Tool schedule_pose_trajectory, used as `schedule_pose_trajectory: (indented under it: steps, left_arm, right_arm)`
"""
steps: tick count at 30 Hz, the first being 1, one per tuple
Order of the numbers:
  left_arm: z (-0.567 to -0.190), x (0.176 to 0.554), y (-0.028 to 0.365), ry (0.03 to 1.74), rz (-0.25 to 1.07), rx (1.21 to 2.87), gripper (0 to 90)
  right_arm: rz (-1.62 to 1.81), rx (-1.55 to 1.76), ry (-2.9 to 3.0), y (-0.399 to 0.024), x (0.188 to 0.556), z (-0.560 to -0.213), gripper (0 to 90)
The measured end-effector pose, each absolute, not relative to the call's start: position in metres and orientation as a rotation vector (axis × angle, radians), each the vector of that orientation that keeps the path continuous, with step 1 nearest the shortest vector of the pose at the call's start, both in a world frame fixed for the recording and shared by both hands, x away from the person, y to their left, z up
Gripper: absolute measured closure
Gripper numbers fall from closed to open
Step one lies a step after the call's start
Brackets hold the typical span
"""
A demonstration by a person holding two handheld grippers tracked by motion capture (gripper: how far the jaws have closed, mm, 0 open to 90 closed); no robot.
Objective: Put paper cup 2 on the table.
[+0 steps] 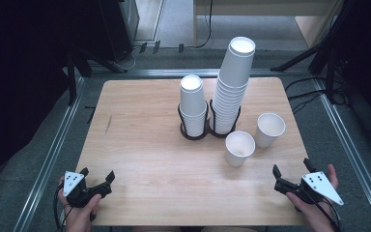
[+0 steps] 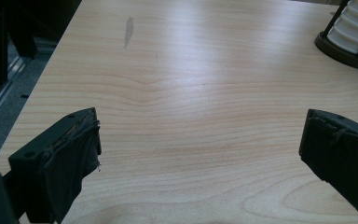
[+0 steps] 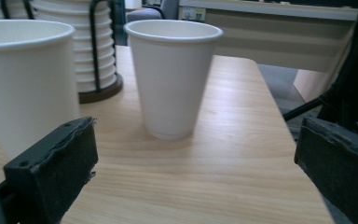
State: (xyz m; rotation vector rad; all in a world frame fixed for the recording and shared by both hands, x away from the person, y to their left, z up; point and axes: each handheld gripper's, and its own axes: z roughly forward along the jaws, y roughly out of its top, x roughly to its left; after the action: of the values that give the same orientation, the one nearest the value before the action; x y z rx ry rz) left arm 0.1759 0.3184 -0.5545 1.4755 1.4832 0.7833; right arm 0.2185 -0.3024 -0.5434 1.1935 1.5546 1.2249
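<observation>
A: Cups are the work here. On the wooden table point(image 1: 140, 145) the tall stack point(image 1: 232, 92) stands in its black holder, the short stack point(image 1: 193, 104) in the holder touching it on the left.

B: And the loose ones?

A: Two stand upright and apart from each other, in front of the tall stack: the near cup point(image 1: 239, 148) and the far cup point(image 1: 270, 129).

B: What do the grippers do?

A: Nothing is held. The right gripper point(image 1: 292, 176) rests near the right front corner with jaws spread wide, pointing at the loose cups. The left gripper point(image 1: 96, 180) is at the left front edge, also spread, well apart from every cup.

B: So it is the beginning?

A: I think so. The next move is probably to bring the right gripper forward to the near cup and close gently, because thin paper walls crush easily.
</observation>
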Motion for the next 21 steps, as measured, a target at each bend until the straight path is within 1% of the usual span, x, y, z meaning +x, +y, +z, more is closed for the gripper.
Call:
schedule_pose_trajectory:
  steps: [10, 21]
  left_arm:
    - [-0.555, 0.177, 0.319, 1.492, 0.776, 1.465, 0.0]
    - [-0.555, 0.177, 0.319, 1.490, 0.772, 1.467, 0.0]
  right_arm:
    - [1.179, 1.278, 1.495, -0.333, 0.205, -0.546, 0.0]
    - [1.127, 1.315, 1.469, -0.355, 0.187, -0.550, 0.0]
